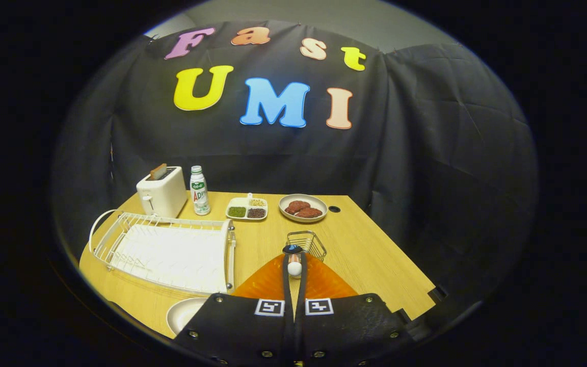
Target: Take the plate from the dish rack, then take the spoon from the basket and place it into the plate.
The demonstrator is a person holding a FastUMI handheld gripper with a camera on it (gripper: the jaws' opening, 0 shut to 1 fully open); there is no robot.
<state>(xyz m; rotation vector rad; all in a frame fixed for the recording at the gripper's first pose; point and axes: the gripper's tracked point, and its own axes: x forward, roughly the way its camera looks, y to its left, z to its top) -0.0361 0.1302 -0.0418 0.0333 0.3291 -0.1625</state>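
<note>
Fingers (294,265) are pressed close together and grip a spoon (294,265) between them; its white handle end shows in the narrow gap near the tips, and a dark rounded part of it sticks out just past the tips. Close beside the gripper body, on its left, a white plate (184,313) lies flat on the wooden bench (370,255), partly hidden by the gripper. Just beyond the fingertips, slightly to the right, stands a small wire basket (308,242). To the left of the fingers a white dish rack (168,252) sits on the bench, with a curved handle at its far left end. Farther back, near the booth wall, several things stand in a row. On the left is a white toaster (161,194) with a slice of bread (158,171) in its slot. Next to it stands a small bottle (199,190) with a white cap. Then comes a divided tray (246,208) with green, dark and pale fillings, and then a round dish (303,207) with brown pieces of food on it.
</note>
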